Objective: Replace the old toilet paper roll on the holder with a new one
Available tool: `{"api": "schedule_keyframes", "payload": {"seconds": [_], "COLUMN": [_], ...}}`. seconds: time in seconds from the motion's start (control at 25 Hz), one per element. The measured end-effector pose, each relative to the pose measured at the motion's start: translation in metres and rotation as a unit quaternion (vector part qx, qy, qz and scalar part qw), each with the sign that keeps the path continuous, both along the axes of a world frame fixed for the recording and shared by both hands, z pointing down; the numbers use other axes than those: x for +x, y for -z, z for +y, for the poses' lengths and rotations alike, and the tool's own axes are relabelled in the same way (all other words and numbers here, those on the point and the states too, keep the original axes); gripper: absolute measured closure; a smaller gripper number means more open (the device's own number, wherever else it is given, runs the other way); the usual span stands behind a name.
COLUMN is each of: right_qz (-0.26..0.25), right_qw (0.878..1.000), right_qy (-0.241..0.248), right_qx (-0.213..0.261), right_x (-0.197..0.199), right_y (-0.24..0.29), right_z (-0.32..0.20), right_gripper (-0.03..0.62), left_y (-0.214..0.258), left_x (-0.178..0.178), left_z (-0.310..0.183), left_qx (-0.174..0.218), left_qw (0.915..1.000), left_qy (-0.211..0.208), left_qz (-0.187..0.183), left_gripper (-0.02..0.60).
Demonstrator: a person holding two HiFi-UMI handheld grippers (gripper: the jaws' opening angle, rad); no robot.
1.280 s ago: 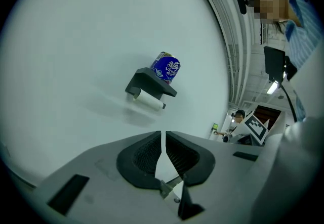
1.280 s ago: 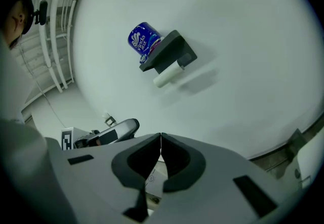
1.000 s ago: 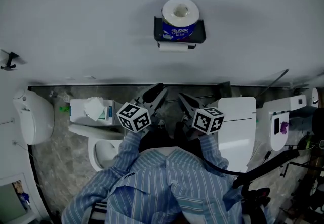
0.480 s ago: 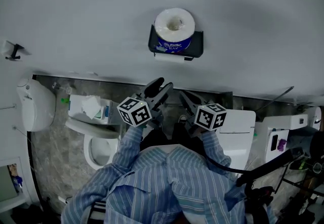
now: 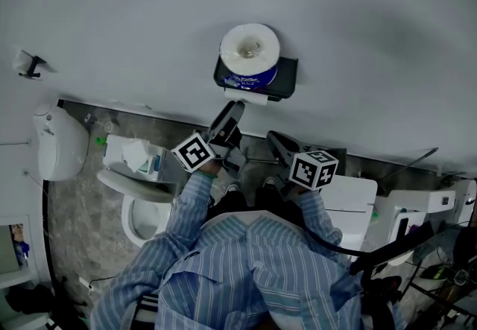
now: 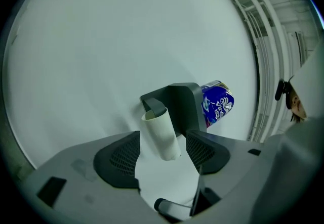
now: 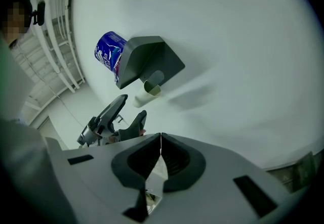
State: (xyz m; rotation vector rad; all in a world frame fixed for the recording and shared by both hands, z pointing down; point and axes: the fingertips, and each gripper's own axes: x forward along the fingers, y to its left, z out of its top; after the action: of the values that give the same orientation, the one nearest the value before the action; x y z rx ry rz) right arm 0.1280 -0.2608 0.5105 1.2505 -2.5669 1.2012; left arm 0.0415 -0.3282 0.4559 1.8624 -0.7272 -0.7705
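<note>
So far nothing is swapped. Nearest, the right gripper is pressed together, empty. The left gripper, its jaws just now opening wide, frames the bare old tube without touching it. The tube is still on the holder, and the wrapped new roll sits on top.

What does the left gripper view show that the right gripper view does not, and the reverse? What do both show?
Only the left gripper view: the left tongs from inside, jaws just opened wide, the empty cardboard tube in their gap, not gripped. Only the right gripper view: the right tongs, shut and empty, and the left tongs from outside, just below the holder. Both: the holder, the tube on it, and the blue-wrapped new roll resting on the holder.
</note>
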Motion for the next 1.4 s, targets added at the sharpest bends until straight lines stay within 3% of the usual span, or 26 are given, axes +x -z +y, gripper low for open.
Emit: {"api": "schedule_keyframes", "payload": {"seconds": [0.12, 0.32, 0.48, 0.64, 0.76, 1.2, 1.4], "right_qz": [-0.003, -0.003, -0.002, -0.002, -0.005, -0.008, -0.007], "right_qw": [1.0, 1.0, 1.0, 1.0, 1.0, 0.999, 0.998], "right_qy": [0.004, 0.004, 0.003, -0.001, -0.004, -0.031, -0.052], "right_qx": [-0.003, -0.008, -0.016, -0.025, -0.029, -0.032, -0.035], "right_x": [0.003, 0.009, 0.012, 0.014, 0.013, 0.024, 0.036], "right_y": [-0.002, -0.003, -0.006, -0.012, -0.014, -0.015, -0.018], "right_z": [-0.003, -0.006, -0.004, 0.0, 0.003, 0.016, 0.024], "right_gripper": [0.589, 0.589, 0.589, 0.589, 0.589, 0.589, 0.589], "left_y": [0.009, 0.011, 0.014, 0.012, 0.012, 0.017, 0.023], "left_x": [0.0, 0.008, 0.012, 0.016, 0.02, 0.051, 0.083], "left_z": [-0.008, -0.021, -0.026, -0.026, -0.026, -0.017, -0.011], "left_qx": [0.003, 0.005, 0.008, 0.022, 0.025, 0.03, 0.038], "left_qw": [0.9993, 0.9986, 0.9962, 0.9972, 0.997, 0.9936, 0.9891], "left_qy": [0.006, -0.003, -0.017, -0.03, -0.039, -0.093, -0.131], "left_qz": [0.038, 0.053, 0.085, 0.064, 0.062, 0.058, 0.055], "left_gripper": [0.321, 0.322, 0.322, 0.328, 0.377, 0.385, 0.387]}}
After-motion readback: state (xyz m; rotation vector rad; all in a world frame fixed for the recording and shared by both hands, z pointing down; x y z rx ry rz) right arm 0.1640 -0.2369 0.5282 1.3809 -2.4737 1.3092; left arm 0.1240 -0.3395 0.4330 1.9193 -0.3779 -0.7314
